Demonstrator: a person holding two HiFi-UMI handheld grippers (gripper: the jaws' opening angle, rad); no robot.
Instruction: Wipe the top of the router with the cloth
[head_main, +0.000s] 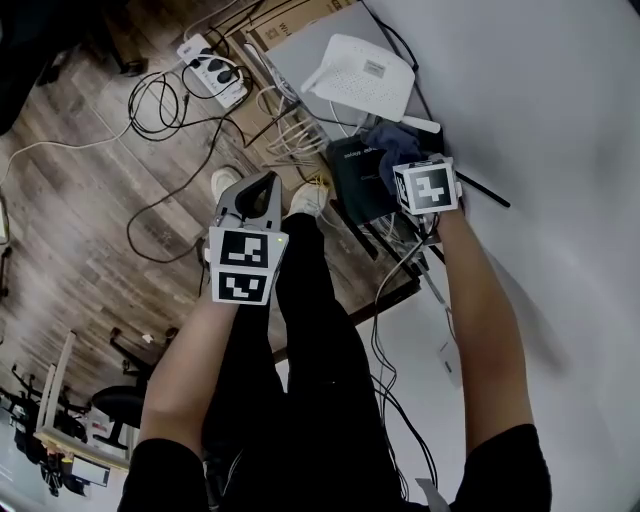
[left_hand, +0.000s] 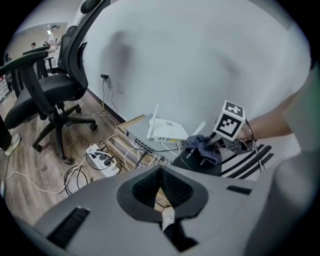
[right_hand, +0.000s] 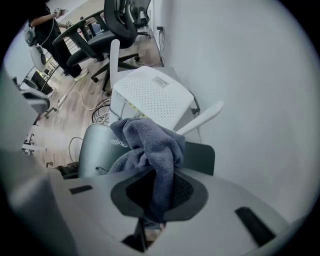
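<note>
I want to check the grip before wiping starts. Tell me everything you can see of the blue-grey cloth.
The blue-grey cloth looks like soft, napped terry or microfibre. It is crumpled into a loose bunch of folds, not spread flat. The right gripper is shut on one end, and the rest bulges forward past it. The cloth sits over a dark box, just short of the perforated white router and not on the router's top. Whether it touches the box is unclear.

Wood-plank floor (head_main: 80, 240), white wall (left_hand: 200, 65), black office chair (left_hand: 47, 95).
</note>
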